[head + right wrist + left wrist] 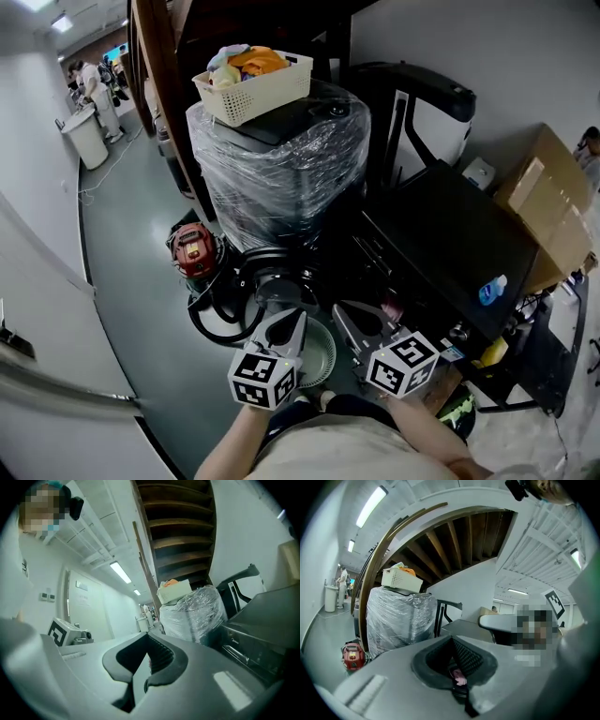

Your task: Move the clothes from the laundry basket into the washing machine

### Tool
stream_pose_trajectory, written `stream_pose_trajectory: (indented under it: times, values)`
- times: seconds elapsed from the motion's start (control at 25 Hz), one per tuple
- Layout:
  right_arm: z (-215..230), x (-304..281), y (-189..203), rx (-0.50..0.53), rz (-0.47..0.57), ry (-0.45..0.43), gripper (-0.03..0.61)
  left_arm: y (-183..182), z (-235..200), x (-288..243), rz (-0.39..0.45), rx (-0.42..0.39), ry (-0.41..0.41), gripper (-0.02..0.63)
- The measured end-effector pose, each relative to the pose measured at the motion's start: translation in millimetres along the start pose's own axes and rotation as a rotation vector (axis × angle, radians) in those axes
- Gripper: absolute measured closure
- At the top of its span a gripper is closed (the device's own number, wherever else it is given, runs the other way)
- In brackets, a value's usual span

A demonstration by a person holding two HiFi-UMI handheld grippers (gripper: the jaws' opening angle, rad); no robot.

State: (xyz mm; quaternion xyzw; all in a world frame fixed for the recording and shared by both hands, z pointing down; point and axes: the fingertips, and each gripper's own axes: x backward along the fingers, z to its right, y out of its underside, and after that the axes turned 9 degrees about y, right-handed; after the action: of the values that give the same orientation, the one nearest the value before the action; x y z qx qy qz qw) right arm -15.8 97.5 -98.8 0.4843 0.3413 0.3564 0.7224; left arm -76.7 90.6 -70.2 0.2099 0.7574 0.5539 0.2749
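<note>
A cream laundry basket [253, 92] full of orange and pale clothes [246, 60] sits on top of a plastic-wrapped machine [281, 159], far ahead of both grippers. It also shows in the left gripper view, basket [400, 578], and in the right gripper view, basket [174, 591]. A black washing machine [441, 244] stands to the right, with a raised lid [427, 101] behind it. My left gripper [292, 319] [457, 667] is held low near my body, jaws together; a small pink bit shows between the pads. My right gripper [347, 314] [147, 663] is beside it, shut and empty.
A red device [192, 248] and black coiled hoses [223, 314] lie on the floor in front of the wrapped machine. A cardboard box [553, 206] stands at the right. A blue bottle [492, 291] rests by the black machine. A person and a white bin [86, 139] are far off at the left.
</note>
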Motion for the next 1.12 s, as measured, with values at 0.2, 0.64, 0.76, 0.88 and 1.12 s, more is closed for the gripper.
stream_pose_trajectory:
  times: [0.2, 0.64, 0.76, 0.88, 1.12]
  values:
    - [-3, -5, 16, -0.012, -0.056, 0.003, 0.551, 11, -2, 4, -0.025, 0.019, -0.021, 0.607]
    - [3, -5, 21, 0.064, -0.073, 0.034, 0.551, 15, -6, 5, -0.053, 0.017, -0.037, 0.607]
    - [5, -5, 24, 0.061, -0.085, 0.035, 0.551, 17, -5, 4, -0.056, 0.02, -0.034, 0.607]
    - [6, -6, 31, 0.041, -0.102, 0.017, 0.551, 19, -4, 3, -0.056, 0.035, -0.022, 0.607]
    - [12, -2, 38, 0.034, -0.113, 0.036, 0.551, 23, -1, 4, -0.053, 0.048, -0.004, 0.607]
